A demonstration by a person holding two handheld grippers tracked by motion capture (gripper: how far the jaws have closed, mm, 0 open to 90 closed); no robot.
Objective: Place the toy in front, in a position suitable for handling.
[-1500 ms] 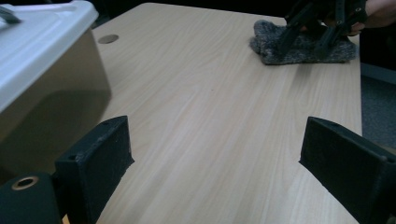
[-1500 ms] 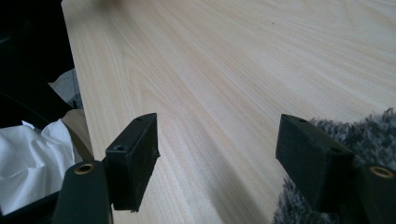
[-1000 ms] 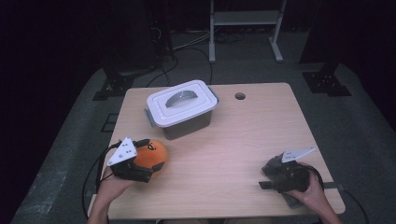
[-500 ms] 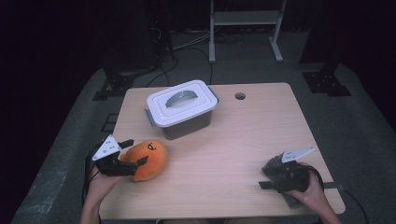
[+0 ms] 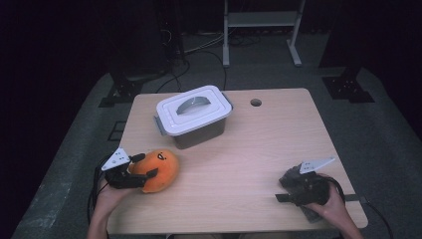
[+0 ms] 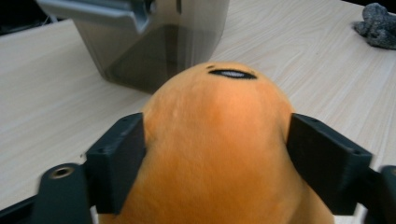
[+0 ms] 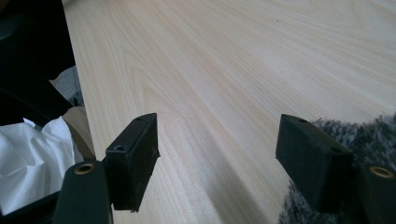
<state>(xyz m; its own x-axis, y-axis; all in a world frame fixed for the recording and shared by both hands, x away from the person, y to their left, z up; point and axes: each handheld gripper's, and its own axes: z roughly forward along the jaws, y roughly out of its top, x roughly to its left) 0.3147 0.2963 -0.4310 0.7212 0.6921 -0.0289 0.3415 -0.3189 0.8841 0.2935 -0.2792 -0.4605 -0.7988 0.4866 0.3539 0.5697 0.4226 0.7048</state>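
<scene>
An orange plush toy (image 5: 160, 168) with a small dark face lies near the table's front left. My left gripper (image 5: 145, 166) reaches it from the left, and its jaws have just been closing on it. In the left gripper view both black pads (image 6: 119, 158) press into the sides of the orange plush toy (image 6: 219, 116). My right gripper (image 5: 284, 189) rests at the front right and is open, with bare wood between its jaws (image 7: 217, 158). A grey fuzzy thing (image 7: 359, 133) lies against its right jaw, the same grey fuzzy thing (image 5: 291, 178) as in the high view.
A grey box with a white handled lid (image 5: 194, 112) stands shut behind the toy, and the box (image 6: 154, 42) is close ahead in the left gripper view. A round hole (image 5: 256, 102) marks the wooden table (image 5: 278, 139). White paper (image 7: 28, 154) lies beyond the table's edge.
My left gripper has come down and to the left from above the toy, and its jaws now clasp the toy's sides. The right hand has stayed still.
</scene>
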